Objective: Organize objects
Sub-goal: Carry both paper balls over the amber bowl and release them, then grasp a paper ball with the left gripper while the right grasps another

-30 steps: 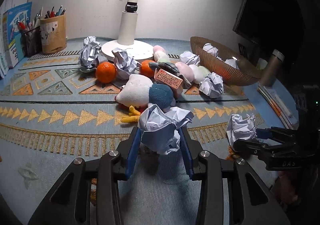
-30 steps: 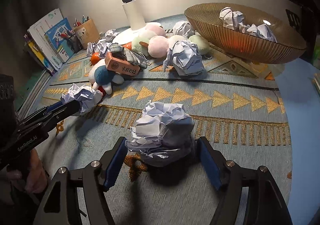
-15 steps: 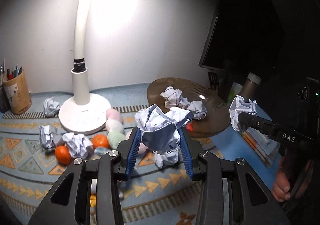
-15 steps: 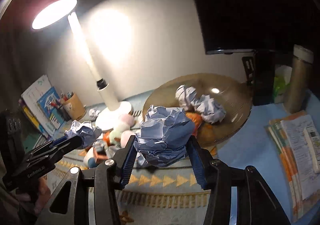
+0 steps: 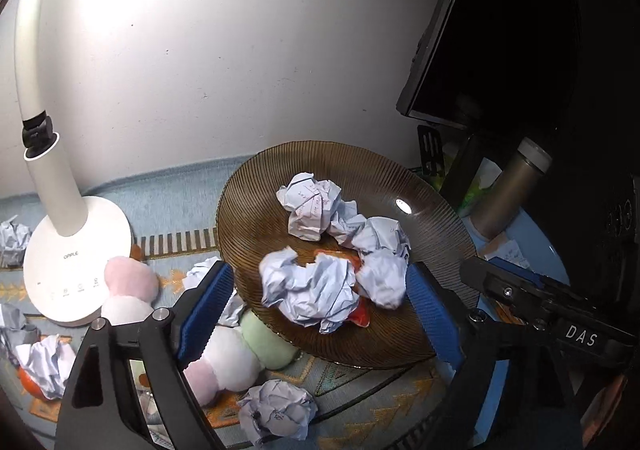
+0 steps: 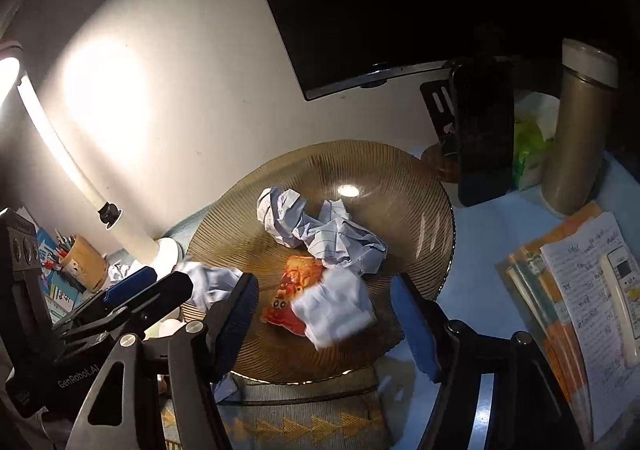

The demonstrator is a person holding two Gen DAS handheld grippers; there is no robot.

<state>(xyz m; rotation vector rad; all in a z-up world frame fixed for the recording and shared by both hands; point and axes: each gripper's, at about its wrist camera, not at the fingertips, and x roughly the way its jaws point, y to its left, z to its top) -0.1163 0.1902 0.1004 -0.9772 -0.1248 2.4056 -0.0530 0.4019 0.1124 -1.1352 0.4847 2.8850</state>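
Left gripper (image 5: 318,302): nearest item in the left wrist view; blue-padded jaws have just been opening and now stand wide apart, released. A crumpled paper ball (image 5: 310,292) sits between the pads, clear of both, over the near part of the bowl.

Right gripper (image 6: 322,316): nearest item in the right wrist view; jaws have just been opening and are spread. A blurred white paper ball (image 6: 334,310) lies between them, touching neither pad, over the bowl's near side.

Ribbed amber bowl (image 5: 436,218): just beyond both grippers, on the patterned blue mat (image 5: 168,206). Contents: several crumpled paper balls (image 5: 310,206) piled at centre, over an orange-red packet (image 6: 290,292).

Loose paper ball (image 5: 276,414): on the mat, in front of the bowl's near rim.

Pastel plush toy (image 5: 224,358): pink, white and green segments, beside the bowl's left rim.

White desk lamp (image 5: 78,258): round base left of the bowl; lit.

Pen holder (image 6: 82,260): beyond the lamp base, holding pens.

Metal flask (image 6: 580,134): upright, right of the bowl.

Stack of papers (image 6: 568,290): right of the bowl, a white remote control (image 6: 622,300) resting on top.

Dark monitor (image 6: 400,2): at the rear, against the wall.
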